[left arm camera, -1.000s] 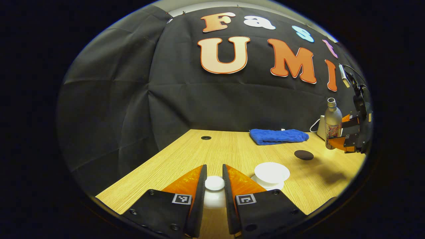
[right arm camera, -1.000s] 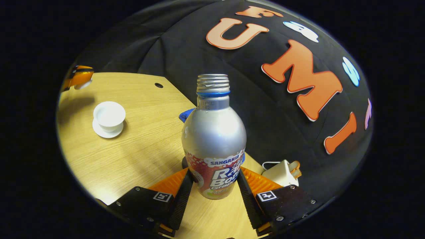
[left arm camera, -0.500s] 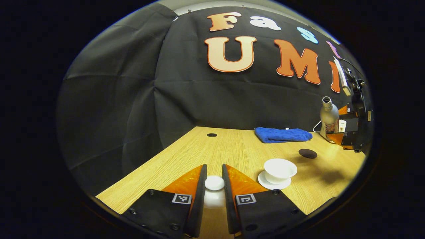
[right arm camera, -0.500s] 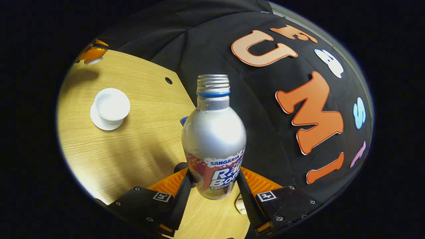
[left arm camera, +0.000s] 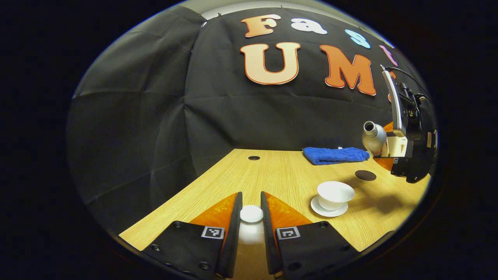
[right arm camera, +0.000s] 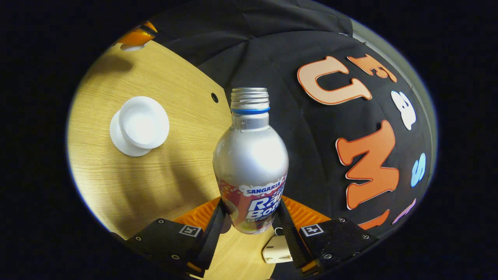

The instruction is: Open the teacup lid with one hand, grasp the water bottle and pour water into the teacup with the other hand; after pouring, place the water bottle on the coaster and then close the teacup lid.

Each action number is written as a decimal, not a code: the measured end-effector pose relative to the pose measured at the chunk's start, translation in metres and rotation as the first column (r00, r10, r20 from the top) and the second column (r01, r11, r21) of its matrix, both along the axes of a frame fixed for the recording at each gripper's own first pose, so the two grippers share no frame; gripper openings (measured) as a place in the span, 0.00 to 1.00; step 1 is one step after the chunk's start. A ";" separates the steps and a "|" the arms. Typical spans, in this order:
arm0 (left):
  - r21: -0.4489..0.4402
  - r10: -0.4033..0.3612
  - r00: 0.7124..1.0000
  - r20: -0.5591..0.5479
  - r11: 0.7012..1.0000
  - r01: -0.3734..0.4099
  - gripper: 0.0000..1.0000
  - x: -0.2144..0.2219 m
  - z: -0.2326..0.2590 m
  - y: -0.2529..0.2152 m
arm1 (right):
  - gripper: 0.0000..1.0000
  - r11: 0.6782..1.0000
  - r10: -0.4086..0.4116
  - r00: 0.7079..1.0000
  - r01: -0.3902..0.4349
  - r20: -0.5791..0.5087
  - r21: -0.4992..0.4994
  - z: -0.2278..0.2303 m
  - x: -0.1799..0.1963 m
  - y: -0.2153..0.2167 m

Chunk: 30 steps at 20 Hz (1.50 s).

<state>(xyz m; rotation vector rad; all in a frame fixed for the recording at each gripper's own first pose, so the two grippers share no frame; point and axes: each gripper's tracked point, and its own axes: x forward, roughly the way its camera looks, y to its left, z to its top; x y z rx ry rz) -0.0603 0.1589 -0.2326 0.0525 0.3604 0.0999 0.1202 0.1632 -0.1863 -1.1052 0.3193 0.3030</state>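
In the left gripper view my left gripper (left arm camera: 251,217) is shut on the white knob of the teacup lid (left arm camera: 251,214), held above the wooden table (left arm camera: 272,175). The open white teacup (left arm camera: 335,193) on its saucer stands to its right. A dark round coaster (left arm camera: 365,175) lies behind the cup. At the far right the other gripper holds the silver water bottle (left arm camera: 374,138) tilted toward the cup. In the right gripper view my right gripper (right arm camera: 249,221) is shut on the uncapped bottle (right arm camera: 250,163), lifted off the table, with the teacup (right arm camera: 143,123) below to the left.
A folded blue cloth (left arm camera: 335,154) lies at the back of the table by the wall. A small white charger block (right arm camera: 277,249) sits under the bottle. A cable hole (left arm camera: 253,158) marks the table's far side.
The right gripper has lifted the bottle higher, tilted it and carried it toward the teacup. The left gripper has kept hold of the lid and drifted slightly away from the cup.
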 end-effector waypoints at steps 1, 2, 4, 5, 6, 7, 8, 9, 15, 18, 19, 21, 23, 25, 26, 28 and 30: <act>0.001 0.003 1.000 0.000 1.000 -0.003 0.35 -0.001 0.000 0.001 | 0.78 1.000 0.022 1.000 -0.022 0.003 -0.016 -0.002 0.000 0.004; 0.001 0.005 1.000 -0.001 1.000 -0.005 0.35 -0.001 -0.001 0.002 | 0.78 0.999 0.037 0.999 -0.037 0.002 -0.030 -0.006 0.001 0.007; 0.002 0.007 1.000 -0.001 1.000 -0.007 0.35 -0.003 -0.001 0.004 | 0.78 0.997 0.060 0.998 -0.059 0.008 -0.056 -0.007 0.000 0.013; 0.004 0.007 1.000 -0.002 1.000 -0.007 0.35 -0.003 -0.002 0.004 | 0.78 0.995 0.071 0.997 -0.070 0.012 -0.069 -0.009 -0.001 0.017; 0.005 0.008 1.000 -0.002 1.000 -0.008 0.35 -0.004 -0.002 0.005 | 0.78 0.994 0.082 0.996 -0.080 0.020 -0.081 -0.013 0.002 0.020; 0.004 0.007 1.000 -0.003 1.000 -0.007 0.35 -0.004 -0.002 0.006 | 0.78 0.991 0.092 0.995 -0.088 0.031 -0.098 -0.012 0.001 0.022; 0.003 0.007 1.000 -0.003 1.000 -0.007 0.35 -0.004 -0.003 0.005 | 0.78 0.988 0.102 0.994 -0.096 0.047 -0.118 -0.011 0.003 0.023; 0.002 0.006 1.000 -0.004 1.000 -0.006 0.35 -0.005 -0.005 0.005 | 0.78 0.985 0.113 0.992 -0.104 0.063 -0.138 -0.009 0.002 0.025; 0.000 0.006 1.000 -0.010 1.000 -0.006 0.35 -0.006 -0.012 0.007 | 0.78 0.955 0.177 0.974 -0.135 0.143 -0.264 -0.001 0.013 0.029; -0.002 0.005 1.000 -0.008 1.000 -0.005 0.35 -0.007 -0.014 0.007 | 0.78 0.926 0.218 0.957 -0.140 0.191 -0.351 0.005 0.017 0.026; -0.001 0.005 1.000 -0.011 1.000 -0.005 0.35 -0.007 -0.015 0.006 | 0.78 0.920 0.227 0.954 -0.144 0.198 -0.363 0.005 0.016 0.026; -0.001 0.006 1.000 -0.014 1.000 -0.006 0.35 -0.008 -0.016 0.007 | 0.78 0.913 0.244 0.947 -0.152 0.209 -0.379 0.007 0.015 0.028; -0.002 0.007 1.000 -0.012 1.000 -0.007 0.35 -0.008 -0.016 0.008 | 0.78 0.900 0.263 0.936 -0.150 0.236 -0.410 0.012 0.018 0.029; -0.001 0.007 1.000 -0.012 1.000 -0.007 0.35 -0.009 -0.017 0.007 | 0.78 0.886 0.279 0.924 -0.143 0.261 -0.441 0.016 0.018 0.030; -0.001 0.006 1.000 -0.013 1.000 -0.006 0.35 -0.009 -0.017 0.007 | 0.78 0.879 0.288 0.919 -0.141 0.271 -0.455 0.018 0.018 0.030; -0.002 0.008 1.000 -0.012 1.000 -0.008 0.35 -0.010 -0.018 0.008 | 0.77 0.868 0.301 0.911 -0.139 0.284 -0.476 0.021 0.019 0.031; -0.002 0.010 1.000 -0.010 1.000 -0.010 0.35 -0.011 -0.017 0.008 | 0.77 0.858 0.313 0.907 -0.142 0.283 -0.493 0.023 0.020 0.032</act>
